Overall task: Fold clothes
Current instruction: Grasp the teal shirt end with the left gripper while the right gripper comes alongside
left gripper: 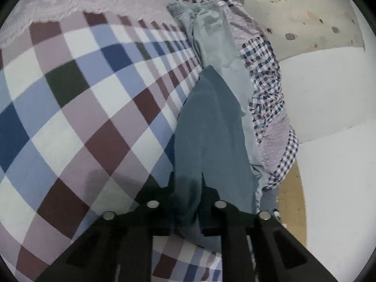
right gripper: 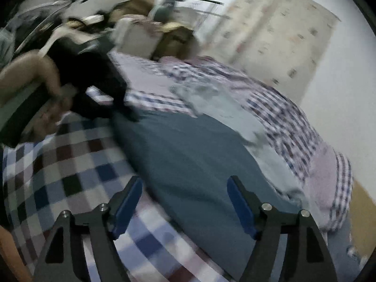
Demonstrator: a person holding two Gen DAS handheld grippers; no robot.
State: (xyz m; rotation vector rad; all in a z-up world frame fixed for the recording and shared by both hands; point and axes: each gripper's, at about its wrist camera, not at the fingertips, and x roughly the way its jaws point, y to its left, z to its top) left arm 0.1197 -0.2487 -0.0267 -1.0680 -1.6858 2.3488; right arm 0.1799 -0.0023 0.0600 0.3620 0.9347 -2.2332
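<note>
While the left gripper (left gripper: 188, 183) pinches an edge of the dark teal cloth garment (left gripper: 211, 136) between nearly closed jaws, that garment lies flat on the checked blue, maroon and white bedspread (left gripper: 77, 108), stretching toward twelve o'clock in the left wrist view. The right gripper (right gripper: 185, 202) hangs above the garment, jaws wide apart and empty, with a pale grey-green garment (right gripper: 225, 112) at one o'clock.

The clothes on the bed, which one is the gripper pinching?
The dark teal garment: the left gripper is shut on its edge. The pale grey-green garment beyond lies untouched.
</note>
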